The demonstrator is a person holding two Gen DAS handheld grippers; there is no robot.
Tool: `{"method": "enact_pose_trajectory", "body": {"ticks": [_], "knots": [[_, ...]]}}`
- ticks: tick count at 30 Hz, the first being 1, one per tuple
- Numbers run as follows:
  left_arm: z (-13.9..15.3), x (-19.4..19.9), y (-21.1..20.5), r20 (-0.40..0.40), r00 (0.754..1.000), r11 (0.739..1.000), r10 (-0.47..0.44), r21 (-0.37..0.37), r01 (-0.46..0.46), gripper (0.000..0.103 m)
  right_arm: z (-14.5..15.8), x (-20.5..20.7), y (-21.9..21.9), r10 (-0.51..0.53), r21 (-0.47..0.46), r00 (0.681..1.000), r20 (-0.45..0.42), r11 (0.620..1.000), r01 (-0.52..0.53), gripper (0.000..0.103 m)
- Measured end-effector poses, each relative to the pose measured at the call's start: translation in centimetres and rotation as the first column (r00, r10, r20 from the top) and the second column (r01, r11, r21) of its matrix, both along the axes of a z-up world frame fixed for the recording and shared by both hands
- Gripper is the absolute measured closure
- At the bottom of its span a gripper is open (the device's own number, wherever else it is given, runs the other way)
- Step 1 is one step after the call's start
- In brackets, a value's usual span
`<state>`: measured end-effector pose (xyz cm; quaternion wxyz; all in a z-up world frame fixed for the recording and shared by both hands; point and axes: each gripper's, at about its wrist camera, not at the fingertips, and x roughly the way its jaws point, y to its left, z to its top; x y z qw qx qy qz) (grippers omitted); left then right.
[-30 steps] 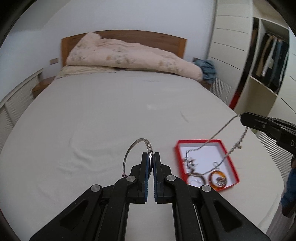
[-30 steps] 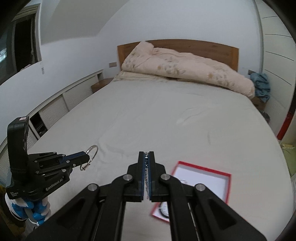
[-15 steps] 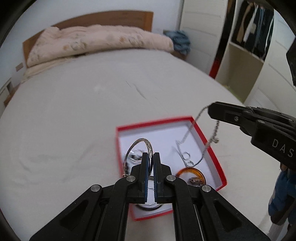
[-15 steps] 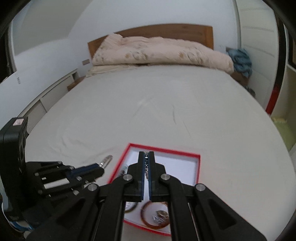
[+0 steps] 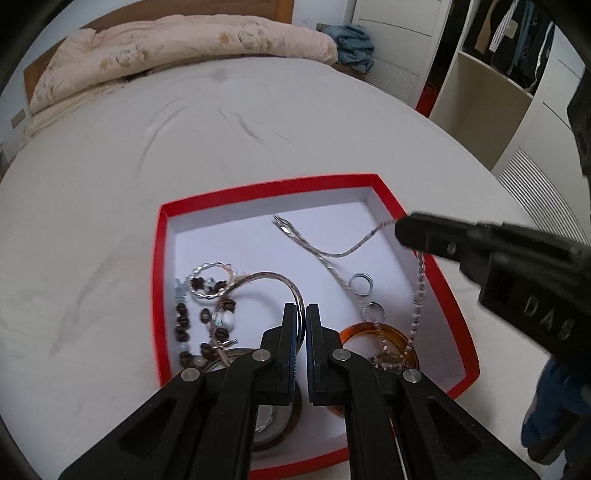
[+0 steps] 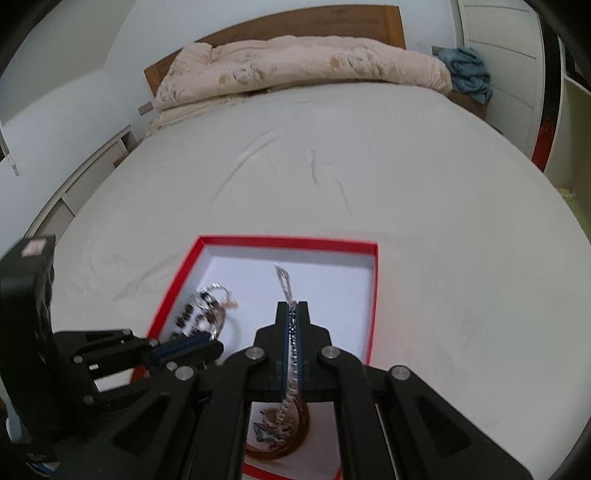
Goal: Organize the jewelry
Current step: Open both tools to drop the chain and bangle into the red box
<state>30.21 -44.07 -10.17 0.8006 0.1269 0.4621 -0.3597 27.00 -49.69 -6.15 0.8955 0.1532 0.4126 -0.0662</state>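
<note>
Spreading across both views, the bed [image 5: 258,155] carries a white sheet, with a rumpled peach duvet [image 5: 177,48] at twelve o'clock against the wooden headboard [image 6: 280,26] and a blue cloth [image 5: 354,40] just beside the duvet at one o'clock. An open wardrobe [image 5: 509,55] with hanging clothes stands at two o'clock in the left wrist view.

On the sheet lies a red-rimmed jewelry box [image 5: 162,258] with a white floor; both tools hang over it. The left hand-held gripper [image 5: 302,314] is clenched on a thin silver bangle [image 5: 266,277], which arches out from its tips toward eleven o'clock above the box. The right hand-held gripper [image 6: 291,314] is clenched on a silver chain [image 6: 284,284]; in the left wrist view it enters from three o'clock, one end of the chain trailing onto the box floor toward ten o'clock, the other hanging down toward six o'clock.

Inside the box, an amber bangle [image 5: 391,332] rests at the five o'clock side with a small tangle of jewelry within it. A dark beaded bracelet [image 5: 184,325] lies along the nine o'clock wall, touching a twisted silver ring-shaped piece [image 5: 207,280]. Two small silver rings [image 5: 361,283] sit near the middle, just beside the chain
</note>
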Motion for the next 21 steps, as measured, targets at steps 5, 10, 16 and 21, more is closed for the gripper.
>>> {"method": "enact_pose_trajectory", "body": {"ticks": [5,10,16,21], "knots": [[-0.5,0.5,-0.4,-0.029,1.000,1.000,-0.007,-0.012,0.007,0.096,-1.3,-1.0,-0.8,-0.020,0.008,0.999,-0.035,1.000,0.021,0.098],[0.3,0.1,0.3,-0.023,1.000,0.999,0.012,-0.034,-0.013,0.067,-0.9,-1.9,-1.2,-0.026,0.001,0.999,-0.034,1.000,0.026,0.096],[2.4,-1.0,2.2,0.004,0.999,0.998,0.038,-0.042,-0.038,0.062,0.9,-3.3,-0.9,-0.040,-0.017,0.999,-0.024,0.999,0.040,0.081],[5.4,-2.8,5.0,0.057,0.996,0.997,0.072,-0.044,-0.070,0.053,3.3,-5.2,0.6,-0.045,-0.034,0.999,-0.006,0.998,0.045,0.080]]}}
